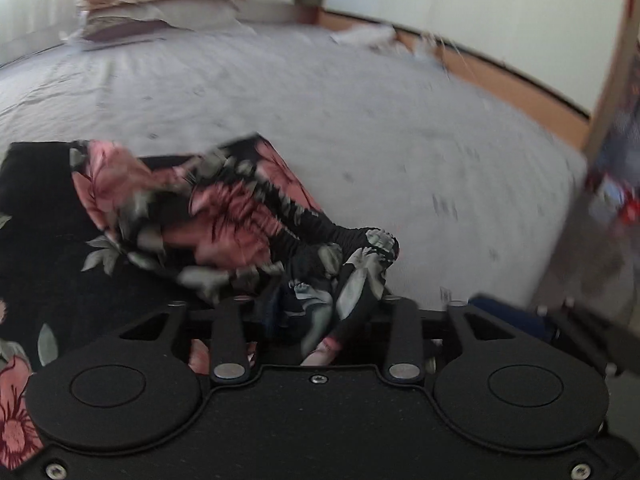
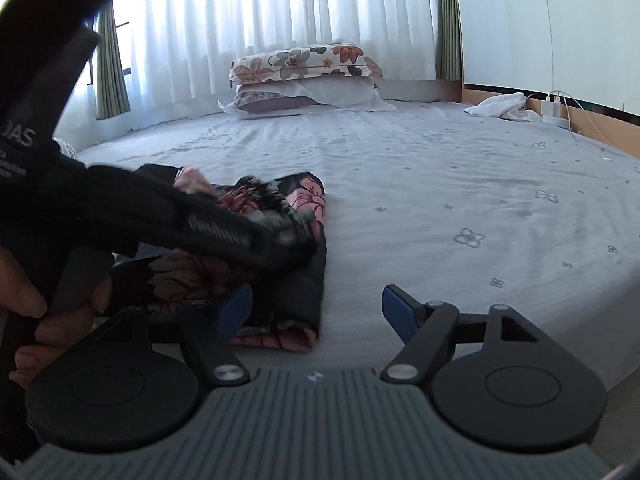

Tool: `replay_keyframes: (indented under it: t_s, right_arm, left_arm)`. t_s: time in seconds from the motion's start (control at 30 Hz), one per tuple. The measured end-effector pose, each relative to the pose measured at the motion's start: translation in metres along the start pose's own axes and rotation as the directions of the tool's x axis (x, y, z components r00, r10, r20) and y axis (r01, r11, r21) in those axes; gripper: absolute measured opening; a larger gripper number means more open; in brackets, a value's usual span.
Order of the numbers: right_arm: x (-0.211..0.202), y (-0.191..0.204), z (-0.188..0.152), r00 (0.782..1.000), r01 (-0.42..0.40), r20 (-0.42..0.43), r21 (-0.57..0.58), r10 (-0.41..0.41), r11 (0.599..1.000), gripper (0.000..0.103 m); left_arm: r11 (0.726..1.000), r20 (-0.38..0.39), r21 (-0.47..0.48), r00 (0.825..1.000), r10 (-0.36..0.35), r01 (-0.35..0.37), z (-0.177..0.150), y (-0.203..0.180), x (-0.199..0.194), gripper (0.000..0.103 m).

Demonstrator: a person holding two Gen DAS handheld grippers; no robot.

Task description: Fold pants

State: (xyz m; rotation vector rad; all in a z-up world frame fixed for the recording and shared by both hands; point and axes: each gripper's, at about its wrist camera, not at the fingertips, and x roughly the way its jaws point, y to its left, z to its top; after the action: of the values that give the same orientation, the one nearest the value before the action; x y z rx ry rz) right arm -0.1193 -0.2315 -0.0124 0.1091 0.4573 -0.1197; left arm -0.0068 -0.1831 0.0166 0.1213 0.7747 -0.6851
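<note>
The left gripper (image 1: 316,320) has its fingers part open around the gathered waistband of the floral pants (image 1: 224,216); whether they pinch it, I cannot tell. The right gripper (image 2: 316,312) is wide open, empty, straddling the pants' near corner on the bed (image 2: 440,208). Lay the waistband flat, edges aligned, before letting go.

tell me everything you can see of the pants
The pants are thin black fabric printed with pink flowers and grey-green leaves, with a gathered elastic waistband. They lie partly folded and bunched on the grey bedsheet. The waistband end is crumpled between the fingers of the left tongs; whether it is gripped is unclear from the blur.
</note>
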Motion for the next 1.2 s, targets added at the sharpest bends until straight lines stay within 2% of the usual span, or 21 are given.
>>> replay_keyframes:
  t_s: [0.03,0.1,0.17,0.27,0.43,0.6,0.7,0.8,0.9,0.97,1.0,1.03,1.07,1.13,1.2]
  right_arm:
    - [0.000,-0.001,-0.001,1.000,0.001,-0.003,0.003,-0.001,1.000,0.083]
    - [-0.002,-0.002,-0.003,1.000,0.004,-0.007,0.017,-0.004,1.000,0.083]
    - [-0.003,-0.005,-0.004,1.000,0.007,-0.006,0.033,-0.006,0.999,0.084]
    - [-0.002,-0.009,-0.002,1.000,-0.004,-0.005,0.061,0.005,0.998,0.084]
    - [-0.004,-0.016,0.006,0.992,-0.129,0.021,0.157,0.128,0.979,0.084]
    - [0.005,-0.002,0.014,0.980,-0.198,0.003,0.186,0.201,0.963,0.085]
    - [0.016,0.005,0.020,0.978,-0.197,-0.022,0.213,0.206,0.957,0.091]
    - [0.031,0.011,0.028,0.981,-0.171,-0.047,0.244,0.188,0.955,0.092]
    - [0.049,0.018,0.035,0.988,-0.100,-0.089,0.264,0.128,0.959,0.092]
    - [0.059,0.020,0.035,0.989,-0.055,-0.116,0.290,0.092,0.956,0.079]
    - [0.060,0.021,0.034,0.990,-0.030,-0.125,0.298,0.070,0.954,0.060]
    - [0.060,0.022,0.033,0.990,0.004,-0.135,0.295,0.038,0.955,0.036]
    - [0.058,0.023,0.031,0.989,0.039,-0.148,0.285,0.004,0.958,0.030]
    - [0.053,0.021,0.025,0.988,0.049,-0.157,0.288,-0.004,0.956,0.025]
    - [0.044,0.022,0.020,0.987,0.052,-0.162,0.268,-0.008,0.962,0.025]
  left_arm:
    - [1.000,0.005,0.011,1.000,-0.003,0.003,-0.001,-0.002,-0.002,0.042]
    - [1.000,0.034,0.026,0.999,-0.019,0.018,-0.005,0.006,-0.019,0.054]
    - [1.000,0.074,0.025,0.997,-0.017,0.015,-0.008,0.016,-0.039,0.073]
    - [0.999,0.113,0.028,0.993,0.019,-0.022,-0.014,0.040,-0.073,0.081]
    - [0.987,0.140,-0.007,0.977,0.161,-0.161,-0.039,0.080,-0.116,0.083]
    - [0.945,0.092,-0.087,0.942,0.322,-0.314,-0.066,0.118,-0.132,0.083]
    - [0.910,0.048,-0.134,0.914,0.402,-0.393,-0.077,0.138,-0.134,0.080]
    - [0.874,0.011,-0.153,0.884,0.468,-0.461,-0.087,0.151,-0.133,0.079]
    - [0.872,0.015,-0.190,0.887,0.462,-0.451,-0.093,0.160,-0.138,0.079]
    - [0.871,0.017,-0.194,0.886,0.463,-0.452,-0.095,0.163,-0.138,0.079]
    - [0.870,0.018,-0.192,0.884,0.466,-0.455,-0.095,0.163,-0.137,0.079]
    - [0.869,0.019,-0.189,0.883,0.470,-0.458,-0.095,0.163,-0.137,0.080]
    - [0.867,0.022,-0.190,0.881,0.472,-0.460,-0.096,0.163,-0.138,0.080]
    - [0.866,0.022,-0.198,0.882,0.471,-0.458,-0.098,0.163,-0.140,0.080]
    - [0.863,0.019,-0.217,0.882,0.471,-0.456,-0.098,0.166,-0.143,0.081]
